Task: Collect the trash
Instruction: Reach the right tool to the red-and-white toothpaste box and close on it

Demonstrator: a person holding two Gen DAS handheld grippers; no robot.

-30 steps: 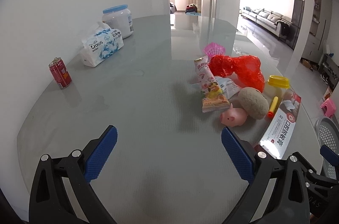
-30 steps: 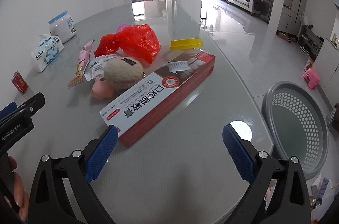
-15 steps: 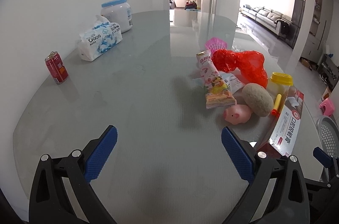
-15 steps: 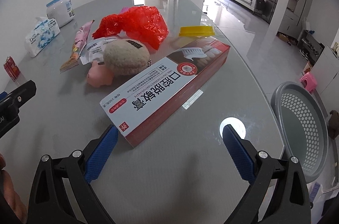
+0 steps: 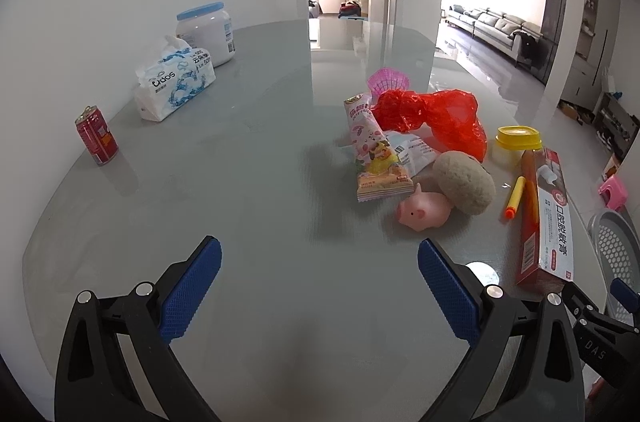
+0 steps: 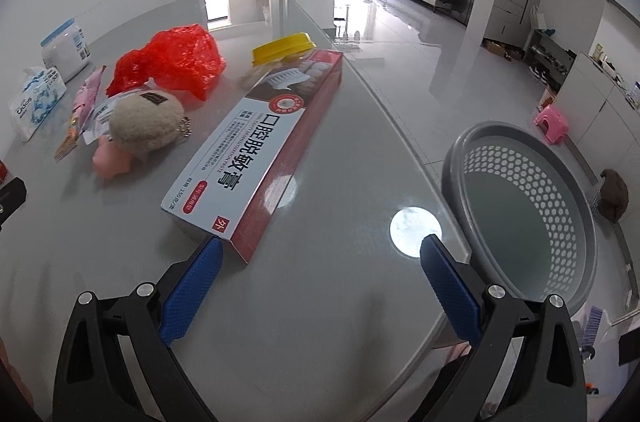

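Observation:
A long red and white toothpaste box [image 6: 256,146] lies on the grey table [image 6: 328,302]; it also shows in the left wrist view [image 5: 548,214]. My right gripper [image 6: 320,286] is open and empty, its left fingertip just short of the box's near corner. A crumpled red plastic bag [image 5: 432,118] and a pink snack wrapper [image 5: 376,158] lie mid-table, with a white wrapper beneath. A red can [image 5: 96,140] stands at the left. My left gripper [image 5: 320,294] is open and empty over bare table. A grey perforated bin [image 6: 528,210] stands on the floor beside the table's right edge.
A pink pig toy [image 5: 424,210], a beige plush [image 5: 464,186], a yellow-lidded tub [image 5: 516,146], a yellow marker [image 5: 514,196] and a pink shell [image 5: 388,80] sit among the trash. A tissue pack [image 5: 176,82] and a white jar [image 5: 206,32] stand by the wall.
My right gripper has moved forward and turned right, so the toothpaste box is closer and the bin is more in view. My left gripper has drawn back and turned slightly left.

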